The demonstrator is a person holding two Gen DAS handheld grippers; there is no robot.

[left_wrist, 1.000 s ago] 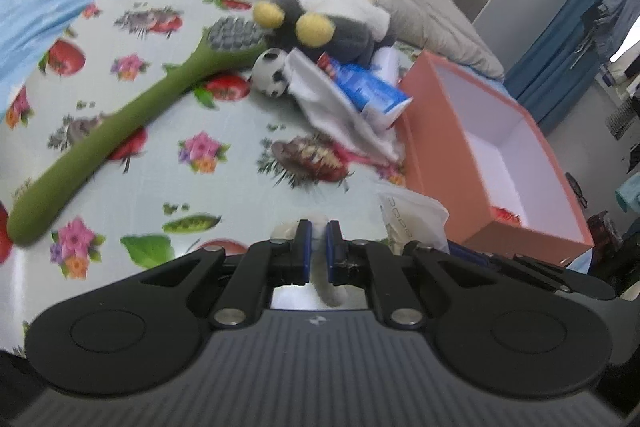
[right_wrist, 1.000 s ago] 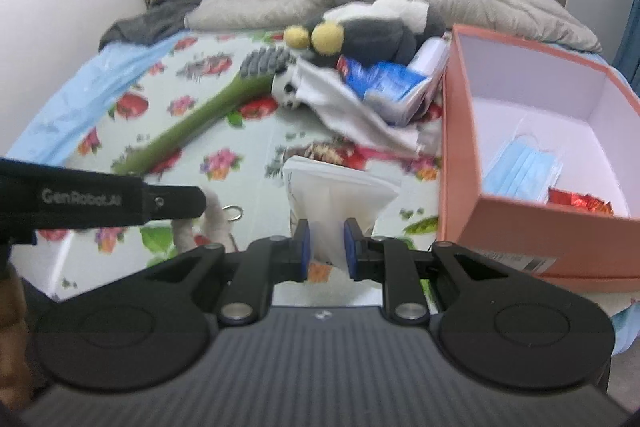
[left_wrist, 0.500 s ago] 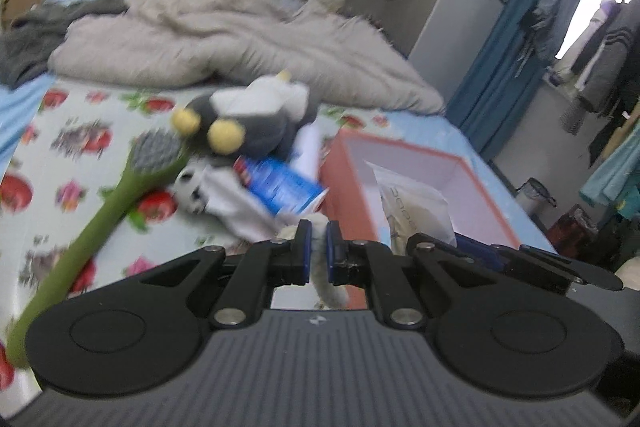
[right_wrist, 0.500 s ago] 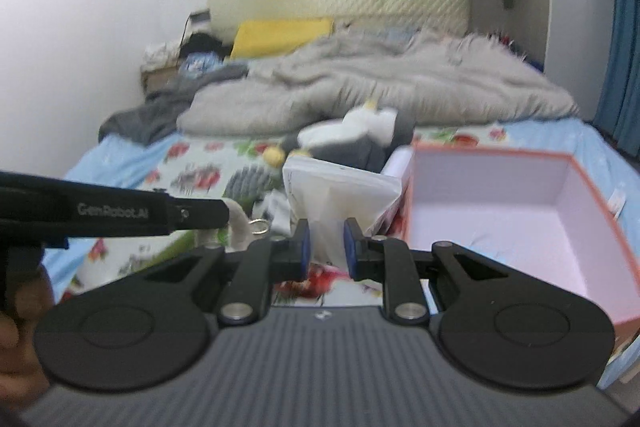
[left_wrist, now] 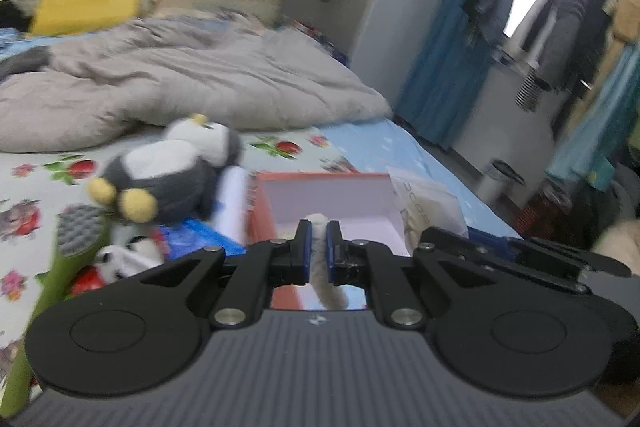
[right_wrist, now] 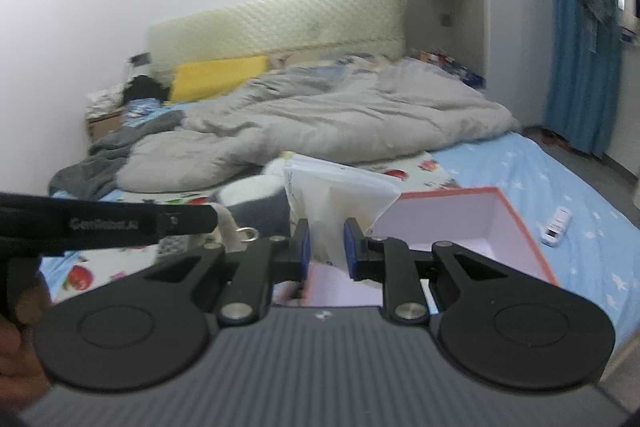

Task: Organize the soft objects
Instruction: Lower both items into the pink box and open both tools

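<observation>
The left gripper [right_wrist: 218,219], seen from the right wrist at the left side, carries white blurred lettering that seems to read "GenRobot.AI"; the print on the clear bag [right_wrist: 340,199] cannot be read.

- left gripper [left_wrist: 318,241] is pinched nearly shut on a fuzzy white strip [left_wrist: 319,227], pointing a bit downward
- right gripper [right_wrist: 326,243] is clamped on a clear plastic bag [right_wrist: 340,195]
- a hand [right_wrist: 16,343] peeks in at the bottom left
</observation>
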